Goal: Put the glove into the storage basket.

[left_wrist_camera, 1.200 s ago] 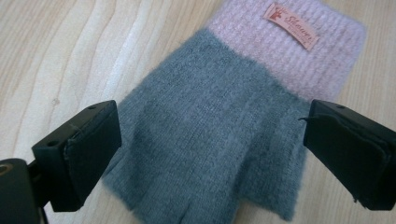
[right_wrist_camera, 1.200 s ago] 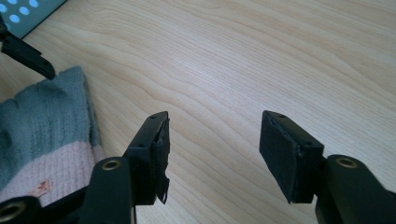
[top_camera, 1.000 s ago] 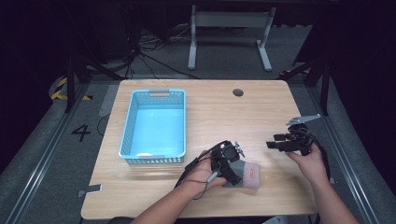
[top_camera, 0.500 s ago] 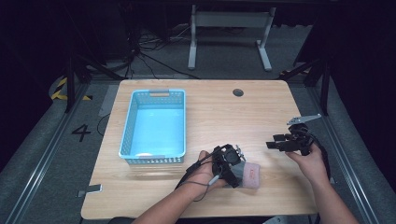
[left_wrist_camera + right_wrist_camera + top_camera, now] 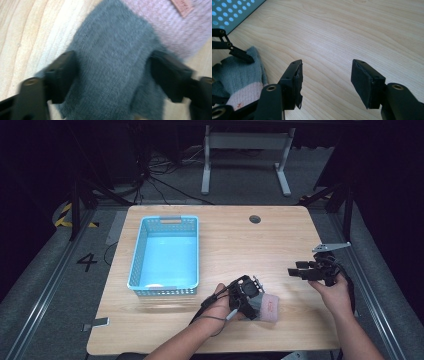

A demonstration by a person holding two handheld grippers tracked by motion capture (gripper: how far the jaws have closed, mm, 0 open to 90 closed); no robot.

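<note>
A knitted sock [image 5: 269,308], grey at one end and pink at the other, lies near the table's front edge. My left gripper [image 5: 254,303] points down onto its grey end. In the left gripper view the grey knit [image 5: 112,50] bulges up between the two pads, which have just been closing and press on its sides; the pink part [image 5: 172,27] lies beyond. My right gripper [image 5: 299,271] hovers open to the right, above bare wood. Its view shows wide-apart fingers [image 5: 325,72], with the sock [image 5: 242,72] and a left jaw tip at the far left.
A light blue plastic basket [image 5: 136,255] stands at the table's left half, a small pale thing in its near corner. The wooden table [image 5: 250,245] has a round cable hole [image 5: 255,219] at the back. Dark floor, cables and a desk frame lie beyond.
The left gripper's jaws have come together over the sock's grey end, bunching it. The left hand shifted slightly. The right gripper stayed where it was, open.
</note>
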